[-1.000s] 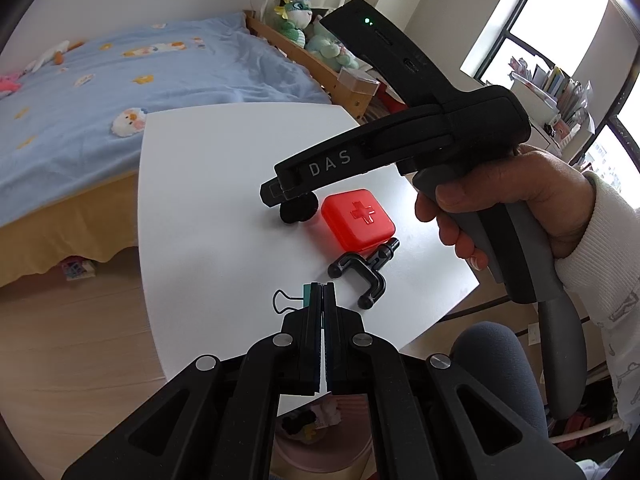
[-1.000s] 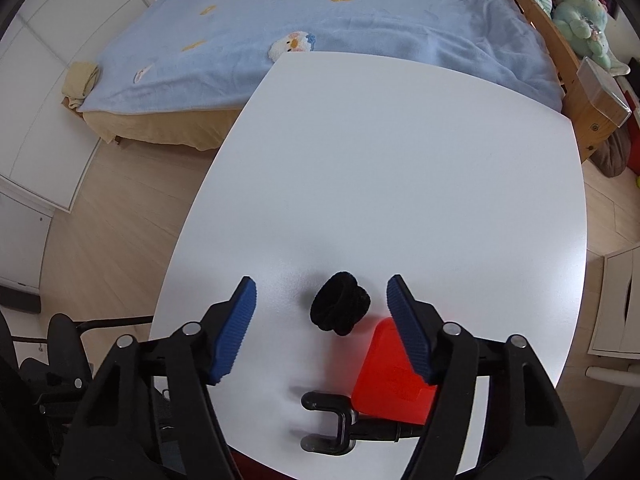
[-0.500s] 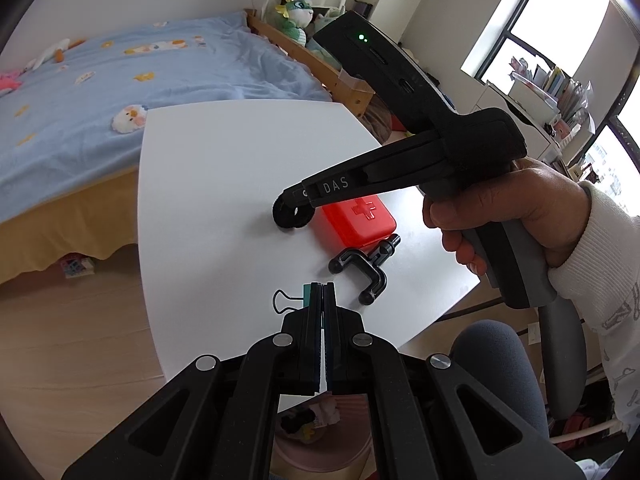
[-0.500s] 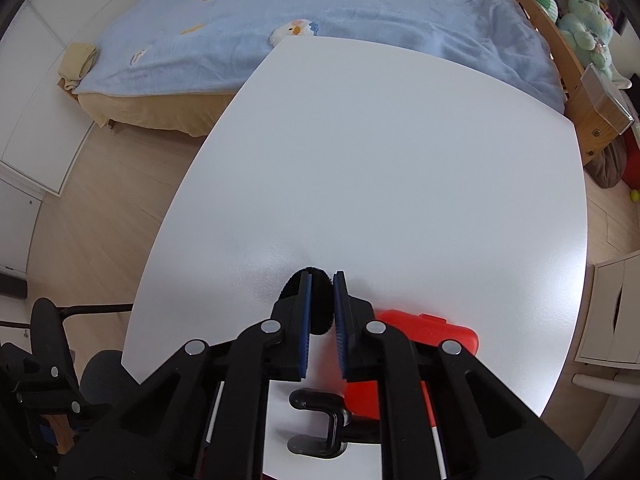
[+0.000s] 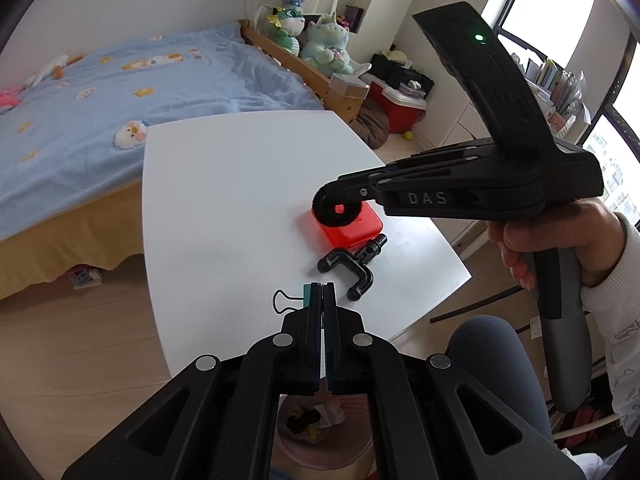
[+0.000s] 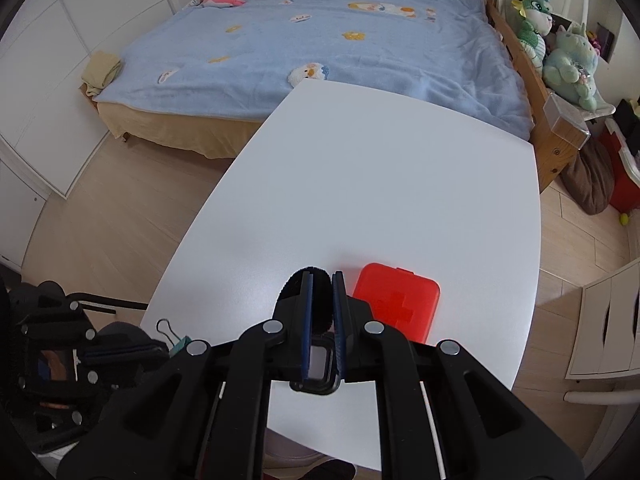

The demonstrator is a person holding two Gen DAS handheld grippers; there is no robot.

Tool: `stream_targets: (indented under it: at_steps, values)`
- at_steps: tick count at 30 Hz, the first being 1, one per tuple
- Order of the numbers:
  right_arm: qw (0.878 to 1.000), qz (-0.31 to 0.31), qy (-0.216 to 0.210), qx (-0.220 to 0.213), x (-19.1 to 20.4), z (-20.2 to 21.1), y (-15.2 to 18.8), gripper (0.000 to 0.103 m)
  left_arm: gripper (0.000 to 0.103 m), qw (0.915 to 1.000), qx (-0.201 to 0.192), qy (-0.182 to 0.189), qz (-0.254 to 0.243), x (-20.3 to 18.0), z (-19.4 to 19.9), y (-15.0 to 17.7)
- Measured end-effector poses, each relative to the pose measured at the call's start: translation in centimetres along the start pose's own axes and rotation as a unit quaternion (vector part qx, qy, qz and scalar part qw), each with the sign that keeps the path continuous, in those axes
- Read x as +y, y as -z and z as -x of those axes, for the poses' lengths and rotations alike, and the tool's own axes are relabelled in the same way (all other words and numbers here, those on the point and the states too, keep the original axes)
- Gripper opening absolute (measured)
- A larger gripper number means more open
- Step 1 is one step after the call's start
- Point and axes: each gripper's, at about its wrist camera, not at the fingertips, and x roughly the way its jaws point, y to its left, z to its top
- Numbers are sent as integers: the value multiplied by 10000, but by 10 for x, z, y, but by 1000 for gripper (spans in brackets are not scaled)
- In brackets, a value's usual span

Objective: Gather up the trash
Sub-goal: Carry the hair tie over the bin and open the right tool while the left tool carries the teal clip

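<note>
A: What do the right tongs (image 5: 334,204) have?

B: They are clamped on a fuzzy black ring (image 5: 340,211), held in the air above the surface (image 5: 224,200), over the red case (image 5: 352,229) with the cross on its lid.

A: And the left tongs (image 5: 323,296)?

B: Pressed together with nothing between them, poised over the near edge of the surface. A green binder clip (image 5: 294,298) lies just beside their tips.

A: Anything else nearby?

B: A black U-shaped bracket (image 5: 352,266) lies between the red case and the clip. Under the surface's near edge stands a pink bin (image 5: 320,440) with scraps inside.
</note>
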Motion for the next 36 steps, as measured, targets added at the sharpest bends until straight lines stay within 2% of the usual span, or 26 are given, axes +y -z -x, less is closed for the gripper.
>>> stream_targets:
  at_steps: [9, 16, 27, 36]
  values:
    - [9981, 47, 27, -616, 10, 60, 48, 9, 0, 9994, -167, -95, -302, -22, 25, 3]
    - [9959, 14, -65, -904, 19, 96, 85, 9, 0, 9985, -265, -108, -472, -37, 42, 14]
    - [9954, 148, -153, -936, 41, 120, 143, 9, 0, 9976, -322, -76, -602, -56, 62, 38]
    - [9957, 211, -369, -822, 56, 120, 169, 9, 0, 9976, -338, -8, -601, -66, 75, 53]
